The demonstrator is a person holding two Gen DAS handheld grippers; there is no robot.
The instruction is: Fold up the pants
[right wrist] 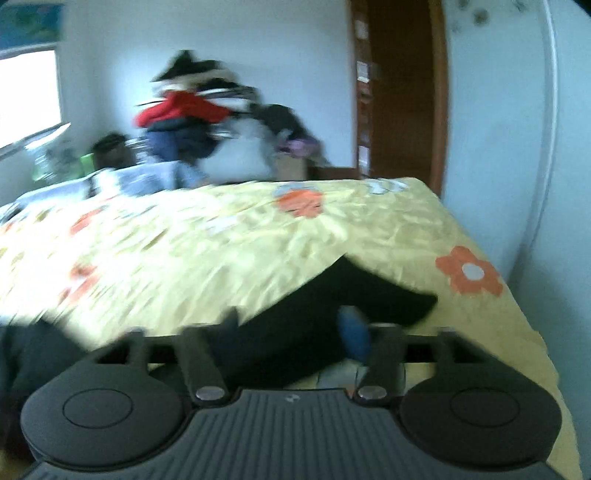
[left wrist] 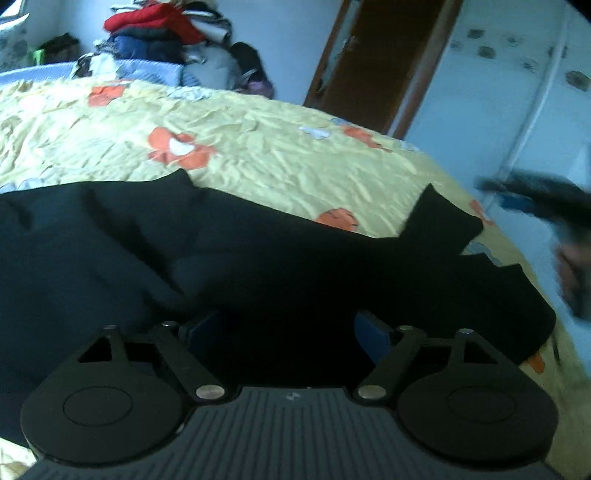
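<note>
Dark pants point(left wrist: 258, 251) lie rumpled across the near part of a yellow flowered bedspread point(left wrist: 258, 147), with an end sticking up at the right. My left gripper point(left wrist: 286, 328) hovers low over them, open, its blue pads point(left wrist: 373, 332) wide apart and gripping nothing. The right gripper point(left wrist: 535, 195) appears as a blurred dark shape at the right edge, with a hand point(left wrist: 576, 273) below it. In the right wrist view, the right gripper point(right wrist: 290, 328) is open over one end of the pants point(right wrist: 332, 295); its blue pad point(right wrist: 354, 332) is blurred.
A heap of clothes point(left wrist: 155, 29) with a red garment on top is piled beyond the bed's far edge. A brown door point(left wrist: 380, 62) and a white wardrobe point(left wrist: 517, 92) stand to the right. The bed's corner point(right wrist: 424, 184) drops off by the wardrobe.
</note>
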